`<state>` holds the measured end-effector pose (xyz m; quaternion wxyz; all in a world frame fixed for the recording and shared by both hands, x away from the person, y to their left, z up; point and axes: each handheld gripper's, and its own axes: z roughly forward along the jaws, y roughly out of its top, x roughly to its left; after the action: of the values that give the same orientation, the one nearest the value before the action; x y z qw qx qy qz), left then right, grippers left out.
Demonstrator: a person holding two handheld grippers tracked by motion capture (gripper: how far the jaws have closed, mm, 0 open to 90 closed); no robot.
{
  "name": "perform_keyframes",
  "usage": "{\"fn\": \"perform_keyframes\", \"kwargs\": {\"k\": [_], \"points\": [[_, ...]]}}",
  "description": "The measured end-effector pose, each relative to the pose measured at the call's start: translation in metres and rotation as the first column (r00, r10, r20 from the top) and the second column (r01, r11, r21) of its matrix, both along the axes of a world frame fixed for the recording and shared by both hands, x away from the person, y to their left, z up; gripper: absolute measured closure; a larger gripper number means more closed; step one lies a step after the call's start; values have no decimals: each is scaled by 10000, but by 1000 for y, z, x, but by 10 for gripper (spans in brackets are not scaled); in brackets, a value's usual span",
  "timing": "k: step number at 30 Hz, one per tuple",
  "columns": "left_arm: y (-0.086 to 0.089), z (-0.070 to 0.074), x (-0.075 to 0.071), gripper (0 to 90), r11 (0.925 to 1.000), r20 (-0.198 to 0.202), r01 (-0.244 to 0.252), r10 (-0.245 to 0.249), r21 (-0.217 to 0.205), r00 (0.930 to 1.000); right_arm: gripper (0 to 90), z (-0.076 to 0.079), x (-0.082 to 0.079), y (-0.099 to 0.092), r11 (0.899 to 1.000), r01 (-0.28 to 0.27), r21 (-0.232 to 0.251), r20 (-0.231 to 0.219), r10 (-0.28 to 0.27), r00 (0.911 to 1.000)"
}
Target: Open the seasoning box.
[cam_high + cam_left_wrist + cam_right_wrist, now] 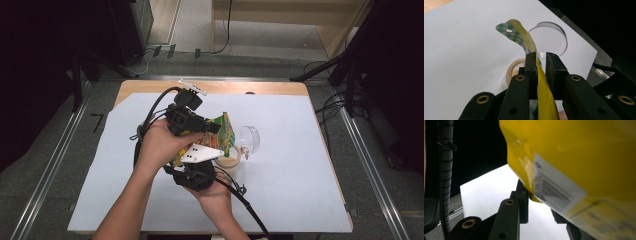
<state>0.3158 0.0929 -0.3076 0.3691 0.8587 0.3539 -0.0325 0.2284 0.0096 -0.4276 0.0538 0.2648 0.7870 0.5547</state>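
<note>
A yellow and green snack bag (225, 131) is held tilted over a small glass jar (227, 161) with pale contents. The jar's clear hinged lid (250, 139) stands open to the right. My left gripper (212, 127) is shut on the bag's edge; in the left gripper view its jaws (541, 62) pinch the yellow film below the checked top (520, 32), with the jar (515, 68) and lid (550, 37) beyond. My right gripper (192, 159) grips the bag low down; in the right gripper view its jaws (540, 202) close on a corner of the barcoded bag (579, 152).
A white paper sheet (300, 190) covers most of the wooden table (270, 88). A small white part (192, 86) lies at the table's back edge. Dark stands and cables surround the table on the floor.
</note>
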Motion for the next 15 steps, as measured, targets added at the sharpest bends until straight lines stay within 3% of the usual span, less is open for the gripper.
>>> {"fn": "perform_keyframes", "kwargs": {"k": [5, 9, 15], "points": [[0, -5, 5, 801, 10000, -203, -33, 35, 91, 9998, 727, 0, -2, 1, 10000, -70, 8, -219, 70, 9997], [3, -9, 11, 798, 9998, -446, -70, 61, -192, 9990, 727, 0, -2, 0, 9999, -94, -139, -187, 92, 9998], [6, -14, 17, 794, 9995, -718, -133, 112, -287, 9974, 723, 0, -3, -1, 9993, -110, -354, -204, 102, 9997]]}}
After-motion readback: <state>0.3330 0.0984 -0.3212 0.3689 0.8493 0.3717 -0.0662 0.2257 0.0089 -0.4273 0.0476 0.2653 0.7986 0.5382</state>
